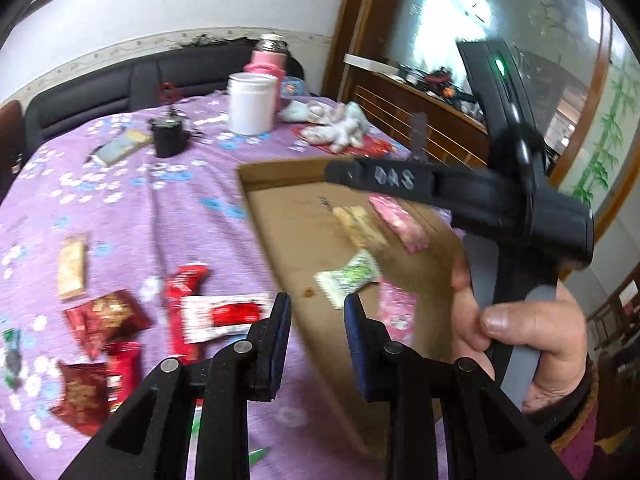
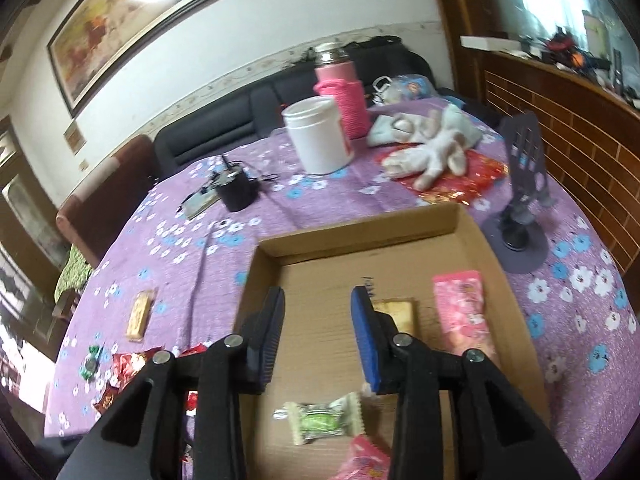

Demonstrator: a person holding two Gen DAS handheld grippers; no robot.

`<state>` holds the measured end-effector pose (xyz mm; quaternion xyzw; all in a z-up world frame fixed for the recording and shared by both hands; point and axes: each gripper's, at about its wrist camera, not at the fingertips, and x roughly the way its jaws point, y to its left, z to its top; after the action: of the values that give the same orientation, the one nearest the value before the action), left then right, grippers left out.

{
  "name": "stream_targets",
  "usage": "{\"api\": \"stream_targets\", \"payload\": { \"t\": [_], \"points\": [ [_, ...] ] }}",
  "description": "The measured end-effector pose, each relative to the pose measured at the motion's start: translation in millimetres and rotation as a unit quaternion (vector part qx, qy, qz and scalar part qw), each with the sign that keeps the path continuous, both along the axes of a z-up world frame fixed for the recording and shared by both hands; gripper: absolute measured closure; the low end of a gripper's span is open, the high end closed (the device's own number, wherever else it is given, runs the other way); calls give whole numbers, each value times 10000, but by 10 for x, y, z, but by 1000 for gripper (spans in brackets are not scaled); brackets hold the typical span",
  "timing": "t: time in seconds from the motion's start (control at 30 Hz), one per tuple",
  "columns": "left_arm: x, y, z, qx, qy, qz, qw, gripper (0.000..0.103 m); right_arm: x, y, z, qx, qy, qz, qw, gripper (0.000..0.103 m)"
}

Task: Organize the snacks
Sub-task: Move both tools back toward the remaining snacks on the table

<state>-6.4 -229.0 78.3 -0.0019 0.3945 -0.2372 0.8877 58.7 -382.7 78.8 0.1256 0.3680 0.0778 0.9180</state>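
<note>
Tablecloth (image 2: 360,200) purple w/ white & blue flowers. Box (image 2: 360,236) brown cardboard. Snacks: pink wrapper (image 2: 460,312), green/white candy (image 2: 320,420), red packs (image 1: 108,316). White jar (image 2: 316,136).

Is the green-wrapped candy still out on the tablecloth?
No, the green-wrapped candy lies on the floor of the cardboard box, near a pink packet.

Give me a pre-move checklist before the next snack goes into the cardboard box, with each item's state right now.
1. Right gripper empty: ok, nothing between its pads, jaws apart.
2. Left gripper empty: ok, nothing between its pads.
3. Cardboard box has free floor: ok, bare cardboard beside the green-wrapped candy.
4. Snacks left on the purple tablecloth: ok, red packets lie left of the box.
5. Right gripper clear of box contents: ok, it hovers above them.
6. Sharp view for aiming: not ok, left wrist view is blurred.
</note>
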Motion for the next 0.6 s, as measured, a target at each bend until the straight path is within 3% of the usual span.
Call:
{"api": "stream_targets", "payload": {
  "t": [0.17, 0.33, 0.57, 0.6],
  "points": [
    [-34, 452, 69, -37, -51, 393, 9992, 75, -35, 235, -36, 201, 63, 509, 9985, 70],
    [-35, 1010, 133, -134, -85, 920, 9956, 75, -104, 659, -112, 63, 150, 1097, 9938, 70],
    [-49, 1997, 85, 31, -81, 1999, 9798, 74, -304, 963, -44, -262, -157, 1528, 9878, 70],
    [-30, 2159, 38, 73, -15, 2180, 9759, 69, -311, 963, -36, -215, -164, 1547, 9876, 70]
  ]
}}
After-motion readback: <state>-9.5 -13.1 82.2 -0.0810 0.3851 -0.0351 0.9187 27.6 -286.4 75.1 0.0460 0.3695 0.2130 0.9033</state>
